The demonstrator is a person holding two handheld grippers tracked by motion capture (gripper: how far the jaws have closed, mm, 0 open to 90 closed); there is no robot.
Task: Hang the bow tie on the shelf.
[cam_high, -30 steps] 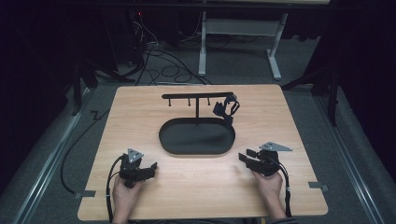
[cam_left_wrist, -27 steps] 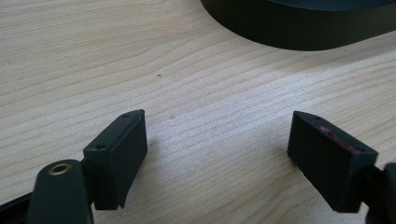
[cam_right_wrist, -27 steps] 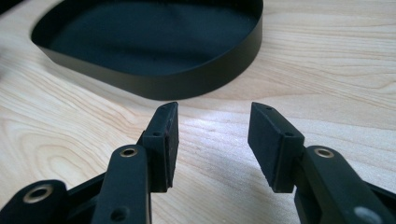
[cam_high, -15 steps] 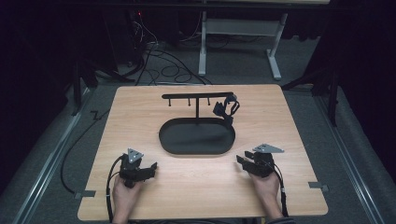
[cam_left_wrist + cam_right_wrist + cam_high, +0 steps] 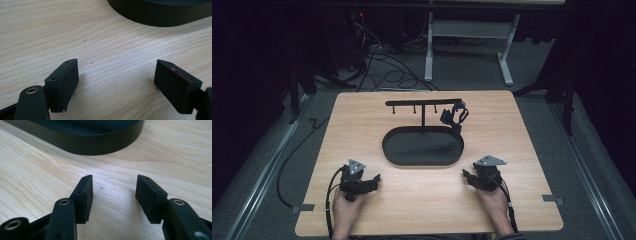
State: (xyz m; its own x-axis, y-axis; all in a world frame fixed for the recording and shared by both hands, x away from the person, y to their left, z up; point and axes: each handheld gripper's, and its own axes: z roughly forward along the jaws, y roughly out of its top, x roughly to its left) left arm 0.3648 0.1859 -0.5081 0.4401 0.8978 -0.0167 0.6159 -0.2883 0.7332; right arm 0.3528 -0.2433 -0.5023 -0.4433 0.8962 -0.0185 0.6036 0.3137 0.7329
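Your left gripper (image 5: 371,180) rests on the wooden table (image 5: 522,130) near its front edge, jaws spread wide over bare wood. Your right gripper (image 5: 468,176) sits opposite at the front right; its jaws have just been opening and nothing lies between them. Both point inward toward the black oval tray (image 5: 423,148) between and just beyond them, its long axis running left to right across the table. Behind the tray stands a T-shaped rack (image 5: 424,103), its bar parallel to that axis, with a dark object (image 5: 454,118) hanging at its right end.
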